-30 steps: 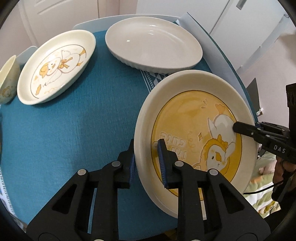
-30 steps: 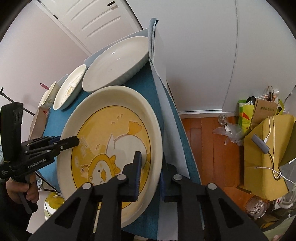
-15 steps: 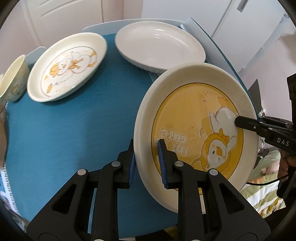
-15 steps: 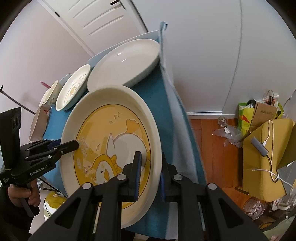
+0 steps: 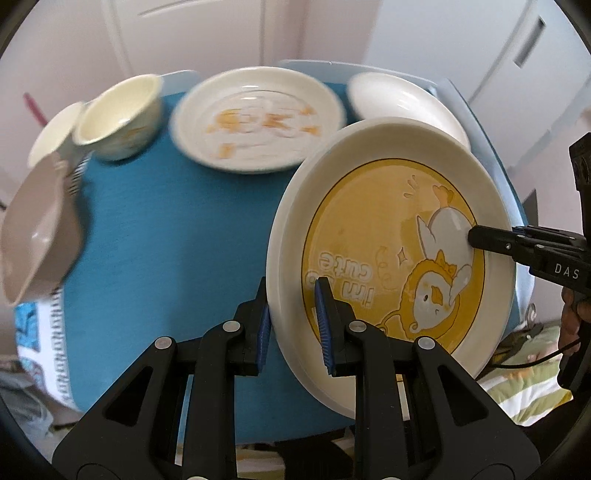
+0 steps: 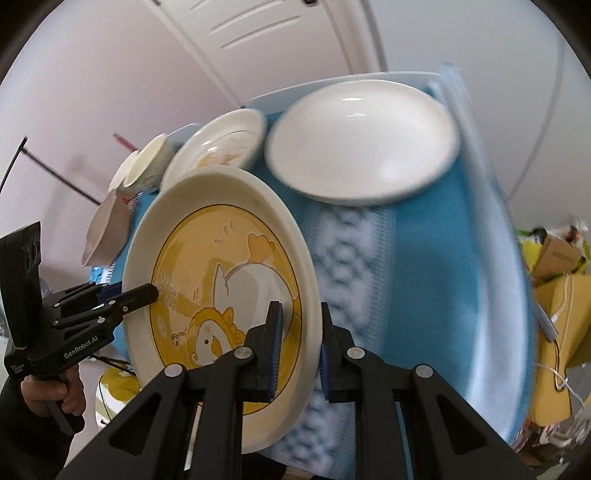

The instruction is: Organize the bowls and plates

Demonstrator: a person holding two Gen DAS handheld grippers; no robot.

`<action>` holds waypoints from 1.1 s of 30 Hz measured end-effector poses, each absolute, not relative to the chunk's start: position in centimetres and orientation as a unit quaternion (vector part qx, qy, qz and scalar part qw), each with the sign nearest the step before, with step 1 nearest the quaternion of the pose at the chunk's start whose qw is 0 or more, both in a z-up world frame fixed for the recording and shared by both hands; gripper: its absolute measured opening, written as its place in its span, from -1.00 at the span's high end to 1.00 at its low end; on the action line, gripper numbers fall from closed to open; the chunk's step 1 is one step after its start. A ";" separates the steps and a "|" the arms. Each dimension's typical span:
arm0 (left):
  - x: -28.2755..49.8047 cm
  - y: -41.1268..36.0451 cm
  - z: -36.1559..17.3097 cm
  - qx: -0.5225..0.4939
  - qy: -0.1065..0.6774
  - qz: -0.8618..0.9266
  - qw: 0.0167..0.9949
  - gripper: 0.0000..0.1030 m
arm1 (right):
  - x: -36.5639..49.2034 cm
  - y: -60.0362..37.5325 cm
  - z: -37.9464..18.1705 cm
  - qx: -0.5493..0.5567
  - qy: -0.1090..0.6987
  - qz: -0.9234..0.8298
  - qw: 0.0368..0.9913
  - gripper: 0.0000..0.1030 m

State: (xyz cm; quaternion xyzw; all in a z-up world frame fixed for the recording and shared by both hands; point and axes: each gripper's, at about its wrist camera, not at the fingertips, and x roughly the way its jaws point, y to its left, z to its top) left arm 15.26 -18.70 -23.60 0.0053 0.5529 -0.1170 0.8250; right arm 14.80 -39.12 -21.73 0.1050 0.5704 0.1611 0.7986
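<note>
Yellow duck plate (image 5: pixel 391 236) rim-clamped between both tongs, above blue tablecloth (image 5: pixel 166 236)

"I'm so cute" on yellow plate (image 5: pixel 388 258), "DAS" on right gripper (image 5: pixel 476 236)

Home setting indicated. White panelled doors (image 6: pixel 280 22) are seen behind a worktop (image 5: pixel 166 236) covered in blue cloth. Cartoon-printed plates (image 5: pixel 258 122) and bowls (image 5: pixel 122 114) are laid out. Striped bedding (image 5: pixel 524 391) and a yellow bag (image 6: pixel 561 325) are seen below.
</note>
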 end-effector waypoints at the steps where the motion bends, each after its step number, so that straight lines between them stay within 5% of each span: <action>1: 14.9 -17.4 -23.1 0.002 0.552 -0.112 0.826 0.63 | 15.1 -37.9 -21.6 0.102 0.570 0.168 0.797 0.69; 17: 13.7 -3.8 -23.3 -0.017 0.577 -0.068 0.814 0.63 | 18.2 -23.1 -23.4 0.082 0.607 0.218 0.760 0.69; 33: 16.5 -1.3 -28.7 -0.011 0.599 -0.098 0.794 0.63 | 18.0 -20.9 -26.2 0.076 0.629 0.185 0.752 0.69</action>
